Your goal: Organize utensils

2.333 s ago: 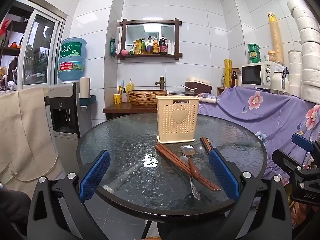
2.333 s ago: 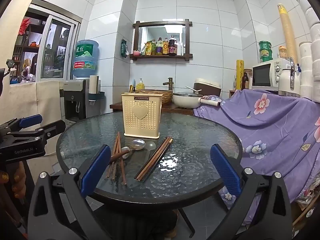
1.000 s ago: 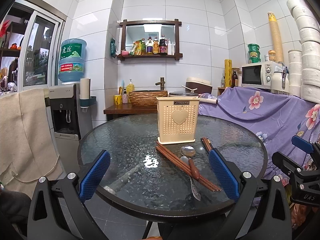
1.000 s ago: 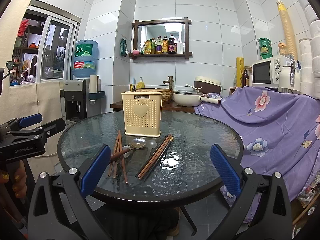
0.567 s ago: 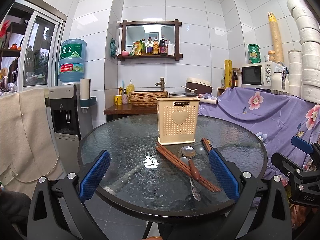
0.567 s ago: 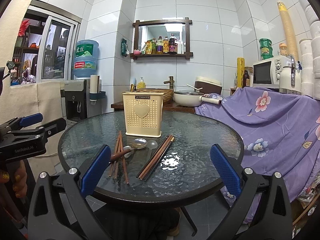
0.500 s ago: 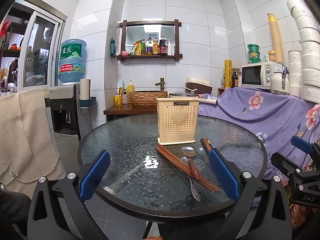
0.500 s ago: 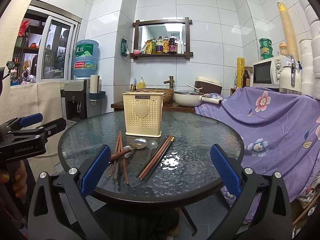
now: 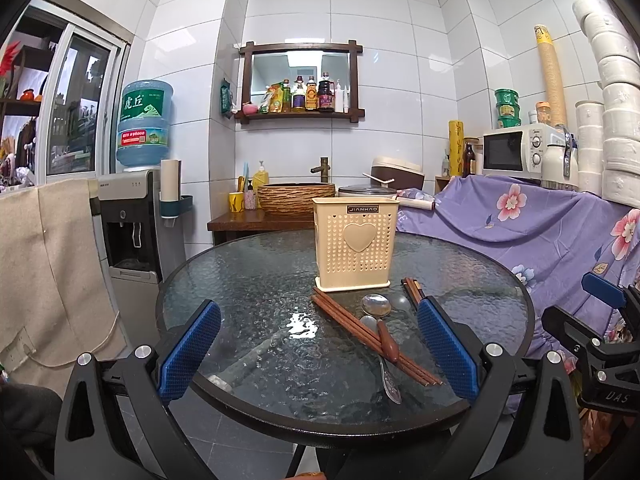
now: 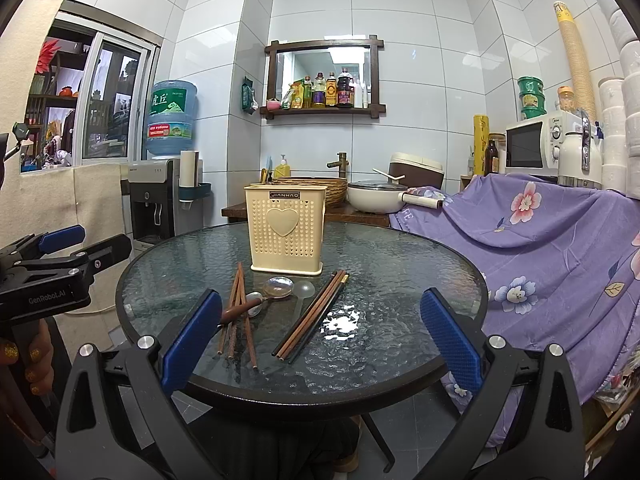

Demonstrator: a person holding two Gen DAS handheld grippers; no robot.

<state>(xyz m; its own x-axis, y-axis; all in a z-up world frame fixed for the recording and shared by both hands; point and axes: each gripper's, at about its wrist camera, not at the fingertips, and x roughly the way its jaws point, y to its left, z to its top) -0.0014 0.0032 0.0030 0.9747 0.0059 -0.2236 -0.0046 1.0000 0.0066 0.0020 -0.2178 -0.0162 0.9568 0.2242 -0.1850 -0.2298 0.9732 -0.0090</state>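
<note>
Left gripper (image 9: 318, 344) and right gripper (image 10: 320, 336) are hovering at the near edge of the table (image 10: 400, 264), jaws spread wide — neither holding anything. Chopsticks (image 10: 314, 318), more chopsticks (image 10: 237, 308) and spoons (image 10: 276, 289) are lying just before the upright holder (image 10: 286, 228).

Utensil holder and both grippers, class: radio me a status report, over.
Left gripper and right gripper open, empty, short of the table. Chopsticks and spoons loose before the utensil holder. Nothing in the way.
</note>
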